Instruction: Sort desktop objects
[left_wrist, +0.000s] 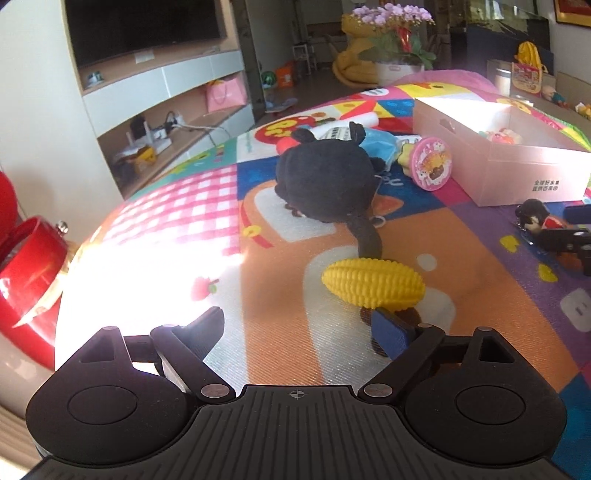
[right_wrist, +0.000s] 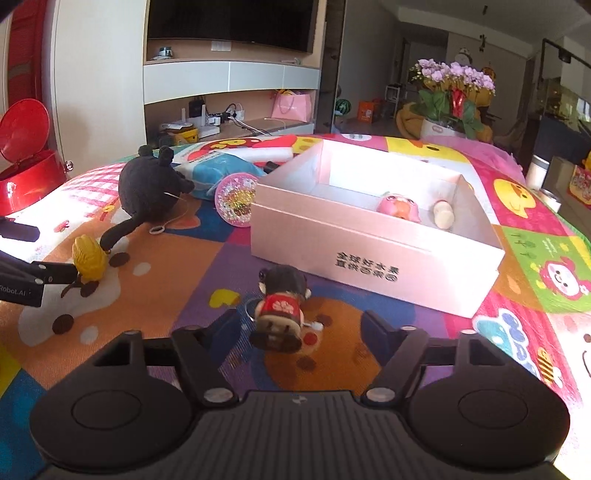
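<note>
A yellow toy corn (left_wrist: 373, 283) lies on the colourful mat just ahead of my open left gripper (left_wrist: 299, 328), near its right finger; it also shows in the right wrist view (right_wrist: 88, 257). A black plush toy (left_wrist: 325, 181) lies behind it. A small figurine in a red shirt (right_wrist: 280, 314) stands between the fingers of my open right gripper (right_wrist: 301, 328), not gripped. The pink cardboard box (right_wrist: 373, 254) beyond it holds a pink toy (right_wrist: 399, 206) and a cream toy (right_wrist: 443, 214).
A round pink glitter case (right_wrist: 238, 203) leans by the box's left corner, next to a blue-and-white bag (right_wrist: 221, 171). A red bin (right_wrist: 26, 173) stands off the mat's left edge. A flower pot (right_wrist: 450, 99) stands beyond the far edge.
</note>
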